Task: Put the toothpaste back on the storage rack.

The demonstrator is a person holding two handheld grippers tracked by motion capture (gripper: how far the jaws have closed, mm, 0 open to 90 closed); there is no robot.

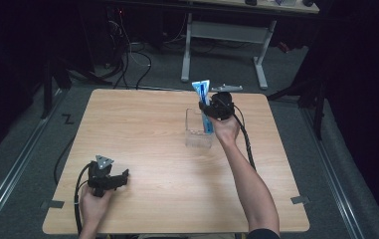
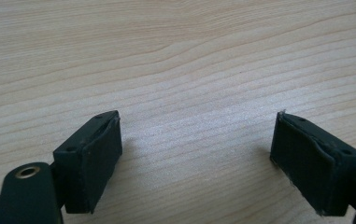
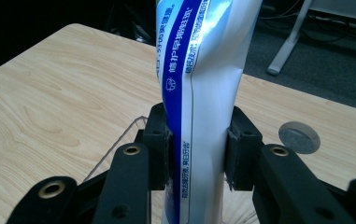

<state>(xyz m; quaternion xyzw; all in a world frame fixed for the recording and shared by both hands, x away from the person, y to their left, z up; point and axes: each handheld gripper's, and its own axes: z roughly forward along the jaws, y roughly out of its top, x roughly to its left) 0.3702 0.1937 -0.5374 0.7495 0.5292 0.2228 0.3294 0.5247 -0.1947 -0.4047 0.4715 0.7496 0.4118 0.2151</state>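
Note:
A blue and white toothpaste tube [image 1: 204, 102] stands upright with its lower end inside a clear plastic box [image 1: 195, 135] on the wooden table [image 1: 142, 119]. My right gripper [image 1: 207, 110] is shut on the tube at mid height. In the right gripper view the tube [image 3: 203, 84] rises between both pads [image 3: 159, 140], which press on its sides, and the box rim [image 3: 119, 140] shows below. My left gripper [image 1: 122, 178] rests on the table near the front left corner. Its pads [image 2: 96, 158] stand wide apart over bare wood, so my left gripper [image 2: 196, 163] is open.
A round grey disc [image 3: 299, 137] sits in the tabletop just right of the tube. A white-legged desk [image 1: 227, 35] stands behind the table, with cables on the dark floor. Cables trail from both grippers toward the front edge.

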